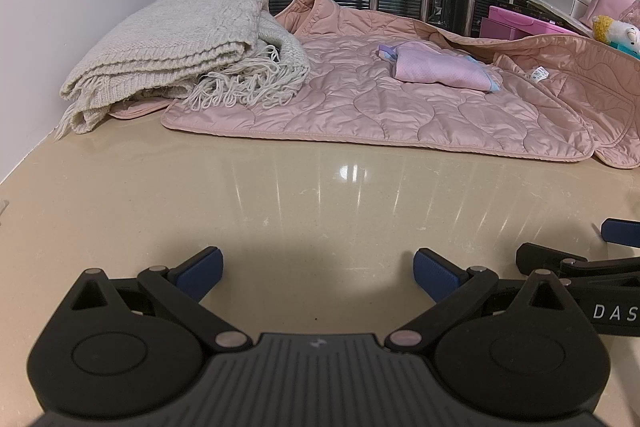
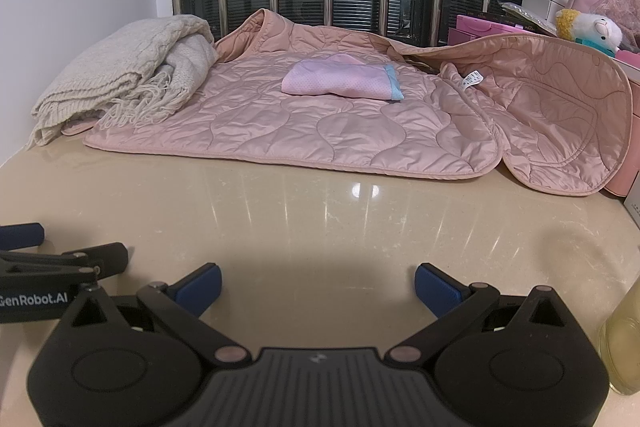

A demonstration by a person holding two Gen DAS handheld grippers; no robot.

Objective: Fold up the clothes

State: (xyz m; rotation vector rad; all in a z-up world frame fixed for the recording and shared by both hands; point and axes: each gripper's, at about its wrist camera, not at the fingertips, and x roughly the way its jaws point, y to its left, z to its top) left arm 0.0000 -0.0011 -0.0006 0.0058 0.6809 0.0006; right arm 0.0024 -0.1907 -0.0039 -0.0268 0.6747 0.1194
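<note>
Both your grippers, left [image 1: 318, 273] and right [image 2: 318, 287], gape empty; jacket [image 2: 320, 125] lies at twelve o'clock, long axis crosswise, neither nearer.

You've got salmon-pink quilted jacket [image 2: 320, 131], wavy stitch pattern. Folded garment [image 2: 340, 83] on it: pale pink-lilac, dotted, light-blue trim. Cream knit shawl [image 1: 172, 55], fringed. Beige glossy countertop [image 1: 320, 203]. Your fingertips [image 1: 202, 273]: blue pads, black linkages.
</note>
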